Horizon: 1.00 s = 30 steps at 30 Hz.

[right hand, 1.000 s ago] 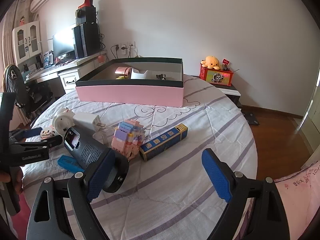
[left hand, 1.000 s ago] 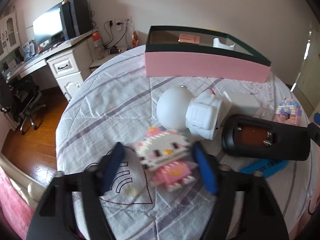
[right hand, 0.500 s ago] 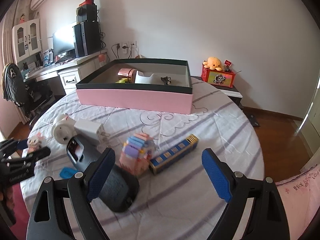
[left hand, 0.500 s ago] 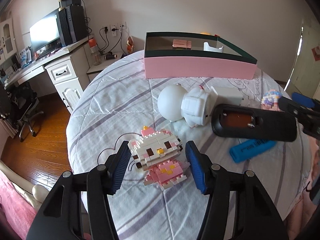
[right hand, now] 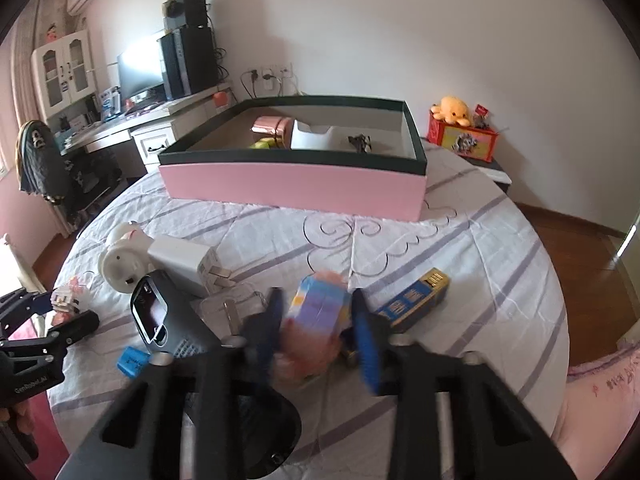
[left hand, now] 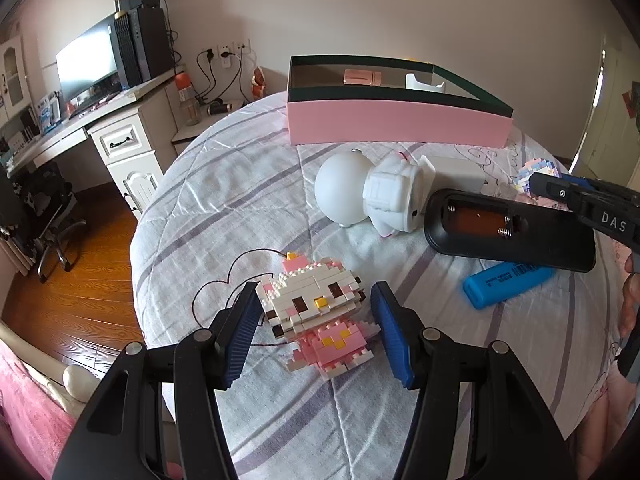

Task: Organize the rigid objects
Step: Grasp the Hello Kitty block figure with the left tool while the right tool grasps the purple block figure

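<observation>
Fingers of the left gripper [left hand: 314, 330] stood apart on either side of a white-and-pink cat figure built of small bricks [left hand: 316, 314], which lay on the striped, quilted round counter [left hand: 240, 184] near its front left edge; the left pad seemed to touch the figure's head, the right pad stood just clear. The right gripper [right hand: 320, 330] was closing on a pastel pink, purple and blue brick figure [right hand: 318, 308] between its blurred fingers, near the counter's middle. Beside it lay a blue-and-gold oblong box [right hand: 414, 300], a black elongated device with a small screen [right hand: 168, 320] and a blue marker [left hand: 506, 284]. Farther back rested a white astronaut figurine [left hand: 370, 192] beside a white plug adapter [right hand: 184, 262]. At the far edge stood a pink open box with a dark green rim [right hand: 296, 182].
</observation>
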Tool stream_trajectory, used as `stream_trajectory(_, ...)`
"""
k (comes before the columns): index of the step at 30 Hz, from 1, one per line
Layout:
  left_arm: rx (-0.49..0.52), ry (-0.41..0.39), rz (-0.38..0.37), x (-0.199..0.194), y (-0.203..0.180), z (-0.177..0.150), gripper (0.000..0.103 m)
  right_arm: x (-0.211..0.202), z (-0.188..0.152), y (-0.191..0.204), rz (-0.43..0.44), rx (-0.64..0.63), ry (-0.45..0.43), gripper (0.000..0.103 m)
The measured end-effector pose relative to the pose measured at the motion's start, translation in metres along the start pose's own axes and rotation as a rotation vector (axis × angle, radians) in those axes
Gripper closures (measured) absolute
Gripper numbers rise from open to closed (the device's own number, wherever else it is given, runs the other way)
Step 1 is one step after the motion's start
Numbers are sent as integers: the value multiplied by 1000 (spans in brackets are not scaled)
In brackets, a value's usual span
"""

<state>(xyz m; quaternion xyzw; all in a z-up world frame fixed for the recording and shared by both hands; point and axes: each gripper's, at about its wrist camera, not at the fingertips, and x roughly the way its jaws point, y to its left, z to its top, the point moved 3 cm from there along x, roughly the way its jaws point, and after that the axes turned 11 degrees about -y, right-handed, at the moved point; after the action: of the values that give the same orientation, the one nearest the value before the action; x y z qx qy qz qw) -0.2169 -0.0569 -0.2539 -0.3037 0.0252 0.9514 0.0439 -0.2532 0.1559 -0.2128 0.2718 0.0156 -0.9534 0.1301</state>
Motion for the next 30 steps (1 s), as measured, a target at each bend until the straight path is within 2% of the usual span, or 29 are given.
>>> stream_trajectory(10, -4, 7, 0, 1, 0, -2, 45, -51, 11, -31, -84, 8, -105, 78)
stream_trajectory(13, 1, 6, 5, 1, -2, -2, 45, -58, -2, -45, -122, 15, -81, 78)
stream_trajectory(18, 2, 6, 12, 1, -3, -2, 45, -49, -28, -56, -130, 47, -29, 78)
stream_trajectory(26, -7, 6, 10, 3, -2, -3, 44, -45, -29, -58, -127, 57, -33, 77)
stream_trajectory(30, -43, -10, -5, 2, 3, -3, 45, -41, -29, -60, -122, 64, -26, 76)
